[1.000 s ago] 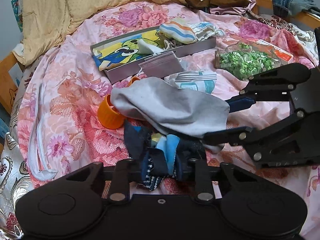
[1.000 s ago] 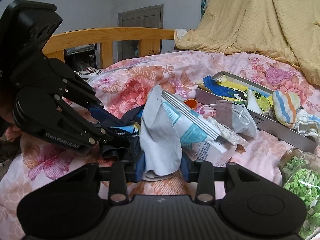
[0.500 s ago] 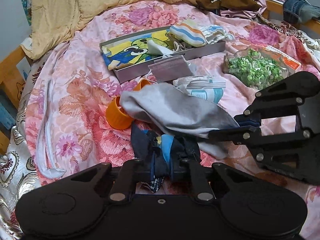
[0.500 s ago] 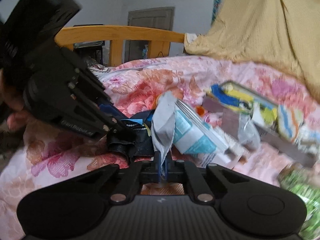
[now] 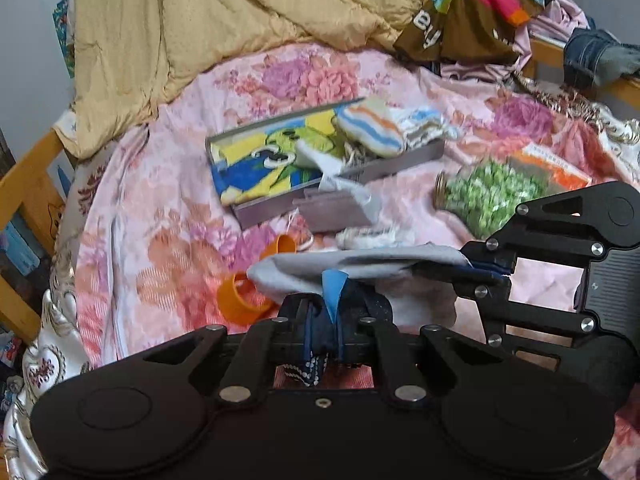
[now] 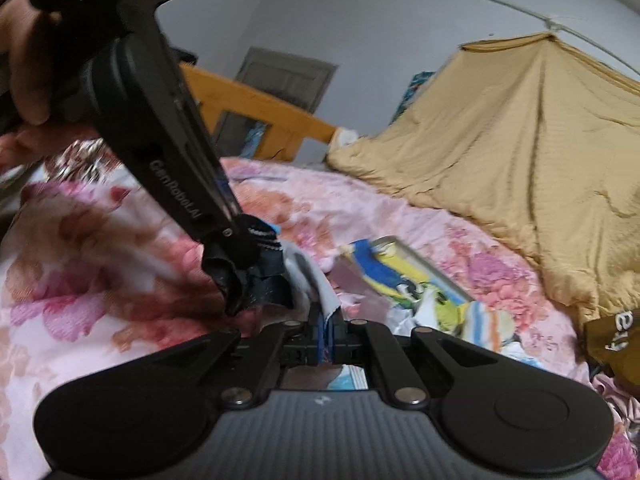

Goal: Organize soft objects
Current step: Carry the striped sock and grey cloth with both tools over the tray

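Both grippers are working above the pink floral bed (image 5: 132,208): left gripper (image 5: 324,344) jaws pinching a dark navy-and-blue patterned sock (image 5: 320,320), right gripper (image 6: 326,338) jaws clamping a limp grey cloth (image 5: 352,268), seemingly pulling the tangled pieces apart for sorting.

The right gripper (image 6: 325,334) pinches the edge of a grey cloth (image 6: 310,280) between its blue pads. Just left, the left gripper (image 6: 236,240) clamps a dark sock (image 6: 256,280) above the floral bedspread (image 6: 80,280). A tray (image 6: 404,276) of colourful socks lies beyond, near a tan blanket (image 6: 500,152).
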`<state>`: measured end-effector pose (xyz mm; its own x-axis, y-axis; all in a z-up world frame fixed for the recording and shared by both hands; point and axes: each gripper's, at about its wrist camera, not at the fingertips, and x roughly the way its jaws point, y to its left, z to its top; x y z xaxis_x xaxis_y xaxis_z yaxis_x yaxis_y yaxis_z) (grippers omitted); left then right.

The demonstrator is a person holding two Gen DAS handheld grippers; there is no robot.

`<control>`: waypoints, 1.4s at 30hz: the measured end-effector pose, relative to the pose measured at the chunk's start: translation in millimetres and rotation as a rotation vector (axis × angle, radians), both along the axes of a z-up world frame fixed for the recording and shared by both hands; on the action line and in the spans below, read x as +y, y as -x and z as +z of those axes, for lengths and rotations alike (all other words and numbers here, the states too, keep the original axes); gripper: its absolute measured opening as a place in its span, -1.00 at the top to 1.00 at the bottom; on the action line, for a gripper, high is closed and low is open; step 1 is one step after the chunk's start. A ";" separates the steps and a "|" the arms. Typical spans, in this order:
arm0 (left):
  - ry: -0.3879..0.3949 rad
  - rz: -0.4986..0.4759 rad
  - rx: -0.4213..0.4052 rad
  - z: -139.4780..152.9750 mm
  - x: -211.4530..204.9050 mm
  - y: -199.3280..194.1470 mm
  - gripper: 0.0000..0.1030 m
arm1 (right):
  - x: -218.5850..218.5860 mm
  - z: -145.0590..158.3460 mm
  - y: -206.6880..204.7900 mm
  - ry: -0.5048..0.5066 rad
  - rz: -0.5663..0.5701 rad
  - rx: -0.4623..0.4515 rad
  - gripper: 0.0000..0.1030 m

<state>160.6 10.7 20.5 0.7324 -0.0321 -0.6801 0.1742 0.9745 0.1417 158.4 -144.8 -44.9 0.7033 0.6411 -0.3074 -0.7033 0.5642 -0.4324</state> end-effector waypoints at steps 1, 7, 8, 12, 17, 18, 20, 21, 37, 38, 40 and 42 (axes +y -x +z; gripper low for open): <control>0.002 0.000 -0.006 2.5 -1.2 -0.3 0.78 | -3.0 2.9 -0.9 -0.014 -0.006 -0.004 0.97; 0.024 0.016 -0.041 18.8 -8.8 -3.6 0.78 | -18.2 17.9 -3.6 -0.077 -0.038 -0.038 0.97; 0.030 0.019 -0.046 21.0 -9.1 -4.2 0.78 | -21.0 20.6 -4.5 -0.092 -0.046 -0.042 0.97; 0.066 0.038 -0.070 29.6 -9.4 -6.5 0.78 | -34.4 34.0 -12.7 -0.159 -0.076 -0.055 0.96; 0.101 0.056 -0.094 37.2 -10.0 -12.9 0.78 | -49.8 53.6 -30.8 -0.243 -0.101 -0.041 0.96; 0.110 0.060 -0.100 38.4 -9.6 -14.6 0.78 | -52.8 58.1 -34.4 -0.263 -0.102 -0.035 0.96; 0.126 0.072 -0.112 40.7 -9.0 -19.7 0.78 | -57.6 66.9 -42.5 -0.296 -0.103 -0.034 0.96; 0.138 0.081 -0.120 42.1 -8.6 -23.1 0.78 | -59.2 70.5 -47.1 -0.308 -0.106 -0.035 0.96; 0.271 0.275 -0.256 44.1 5.4 -123.6 0.78 | -81.1 89.8 -163.8 -0.481 -0.215 0.102 0.96; 0.278 0.281 -0.255 42.4 6.2 -130.6 0.78 | -81.1 89.4 -170.9 -0.495 -0.220 0.117 0.96; 0.281 0.291 -0.258 39.0 7.8 -141.6 0.78 | -80.5 87.8 -183.2 -0.517 -0.225 0.139 0.96; 0.287 0.301 -0.261 34.2 9.2 -152.8 0.78 | -78.7 85.6 -195.2 -0.530 -0.233 0.152 0.96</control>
<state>313.5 19.9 54.7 0.8826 0.0479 -0.4677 -0.1267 0.9822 -0.1385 353.6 -223.6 40.7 0.8171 0.5684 -0.0961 -0.5668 0.8226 0.0458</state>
